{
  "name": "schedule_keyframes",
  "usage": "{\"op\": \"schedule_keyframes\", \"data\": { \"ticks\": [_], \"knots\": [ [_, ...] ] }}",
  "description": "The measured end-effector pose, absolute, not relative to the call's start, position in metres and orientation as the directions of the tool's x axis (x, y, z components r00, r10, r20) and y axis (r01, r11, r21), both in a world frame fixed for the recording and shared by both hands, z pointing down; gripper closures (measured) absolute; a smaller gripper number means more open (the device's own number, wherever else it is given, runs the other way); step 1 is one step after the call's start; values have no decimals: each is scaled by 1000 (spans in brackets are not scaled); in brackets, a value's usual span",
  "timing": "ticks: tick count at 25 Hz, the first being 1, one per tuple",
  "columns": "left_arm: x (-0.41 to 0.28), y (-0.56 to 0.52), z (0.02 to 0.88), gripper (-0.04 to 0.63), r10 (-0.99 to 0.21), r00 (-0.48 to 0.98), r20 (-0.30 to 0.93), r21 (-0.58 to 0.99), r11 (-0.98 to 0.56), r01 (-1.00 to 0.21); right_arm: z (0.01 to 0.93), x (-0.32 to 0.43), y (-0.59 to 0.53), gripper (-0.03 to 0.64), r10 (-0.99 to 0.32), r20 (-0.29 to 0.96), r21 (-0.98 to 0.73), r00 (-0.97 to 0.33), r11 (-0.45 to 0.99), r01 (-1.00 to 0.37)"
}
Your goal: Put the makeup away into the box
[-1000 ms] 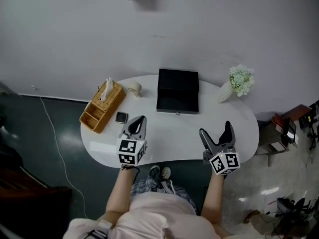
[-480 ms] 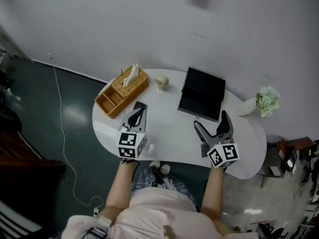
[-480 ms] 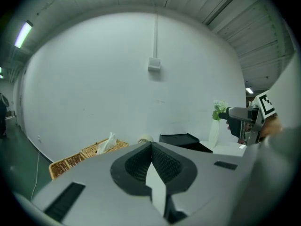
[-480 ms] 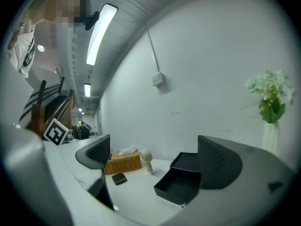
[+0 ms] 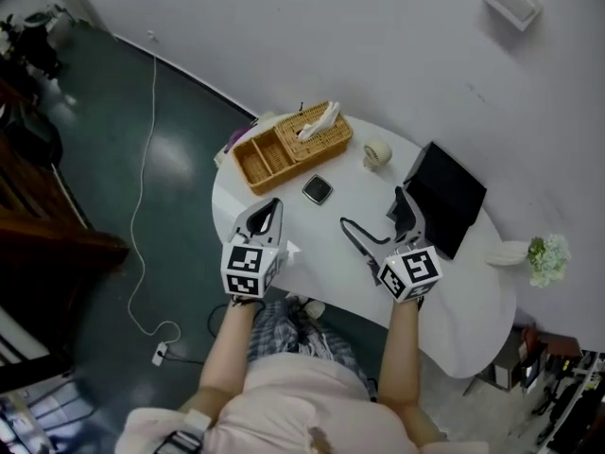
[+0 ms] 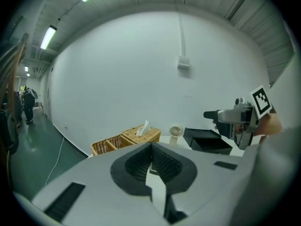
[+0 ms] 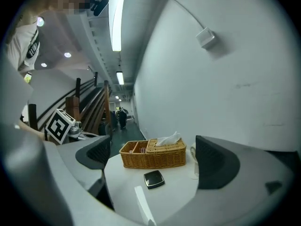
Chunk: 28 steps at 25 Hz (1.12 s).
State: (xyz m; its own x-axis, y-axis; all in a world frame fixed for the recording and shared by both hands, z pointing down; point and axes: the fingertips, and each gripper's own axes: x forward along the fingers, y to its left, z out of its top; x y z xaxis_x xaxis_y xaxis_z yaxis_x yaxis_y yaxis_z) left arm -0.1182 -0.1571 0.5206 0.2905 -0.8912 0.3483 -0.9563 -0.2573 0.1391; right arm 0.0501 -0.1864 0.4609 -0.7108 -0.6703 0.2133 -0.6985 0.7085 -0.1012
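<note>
A black square compact lies on the white table, just in front of a wicker basket. A thin white stick-like item lies at the table's near edge. The black box stands at the back right, and it shows open in the left gripper view. My right gripper is open, hovering between compact and box. In its own view the compact and the white stick lie ahead between the jaws. My left gripper is shut and empty.
The wicker basket holds tissues and has side compartments. A small white fan-like object stands beside the box. A vase of pale flowers is at the far right. A cable runs over the dark floor on the left.
The head view has swung left, so the table now sits at an angle. My right gripper has moved left and turned toward the compact and basket. The left gripper stays shut.
</note>
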Motion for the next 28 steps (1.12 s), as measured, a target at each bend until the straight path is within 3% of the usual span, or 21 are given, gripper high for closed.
{"op": "schedule_keyframes", "data": {
  "ticks": [7, 16, 20, 24, 27, 28],
  "knots": [
    [-133, -155, 563, 570, -870, 278, 407, 176, -224, -959, 544, -27, -205, 46, -482, 424, -110, -766, 812, -572],
    [-130, -154, 599, 571, -848, 297, 439, 219, -219, -951, 642, -57, -237, 58, -384, 652, -61, -654, 833, -549],
    [-126, -149, 601, 571, -843, 314, 436, 231, -232, -945, 670, -55, -240, 127, -346, 718, -63, -605, 833, -550],
    [-122, -146, 601, 569, -839, 326, 435, 236, -243, -941, 691, -50, -242, 153, -324, 766, -55, -555, 827, -560],
    [-121, -143, 599, 569, -839, 329, 434, 235, -247, -940, 692, -48, -243, 282, -326, 777, -41, -538, 827, -560],
    [-121, -142, 599, 569, -838, 330, 434, 234, -248, -940, 691, -48, -241, 282, -325, 778, -36, -537, 831, -555]
  ]
}}
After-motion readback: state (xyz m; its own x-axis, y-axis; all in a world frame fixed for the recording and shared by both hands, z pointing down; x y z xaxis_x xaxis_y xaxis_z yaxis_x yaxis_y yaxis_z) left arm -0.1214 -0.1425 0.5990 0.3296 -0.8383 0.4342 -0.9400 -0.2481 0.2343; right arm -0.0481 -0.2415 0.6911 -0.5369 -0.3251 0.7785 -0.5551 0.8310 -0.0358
